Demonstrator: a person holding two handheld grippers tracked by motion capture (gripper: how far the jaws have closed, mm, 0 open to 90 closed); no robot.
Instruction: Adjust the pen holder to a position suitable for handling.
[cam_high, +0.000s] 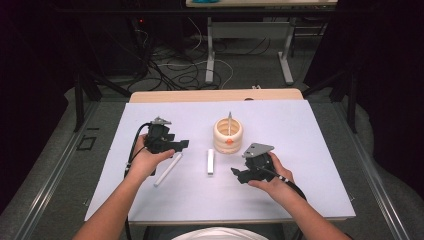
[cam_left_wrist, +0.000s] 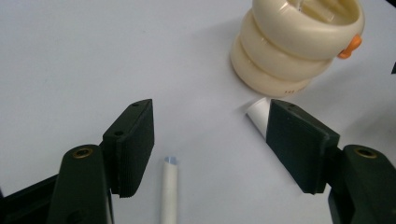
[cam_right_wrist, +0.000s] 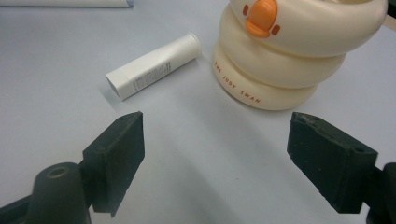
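A cream ring-stacked holder (cam_high: 228, 135) with an orange duck beak stands mid-mat, a thin stick upright inside it. In front of it lies a short white tube (cam_high: 210, 161), and to the left a long thin white stick (cam_high: 168, 169). My left gripper (cam_high: 181, 144) hovers open just above the stick's far end. My right gripper (cam_high: 238, 174) is open, to the right of the tube. In the left gripper view the stick (cam_left_wrist: 169, 191) lies between the open jaws, and the tube (cam_left_wrist: 256, 113) peeks past the right one. In the right gripper view the tube (cam_right_wrist: 154, 65) and holder (cam_right_wrist: 289, 51) lie ahead.
A white mat (cam_high: 300, 165) covers the wooden table (cam_high: 215, 95). Dark floor, cables and table legs (cam_high: 210, 50) lie beyond the far edge. Bare mat stretches to the right of the holder and along the front.
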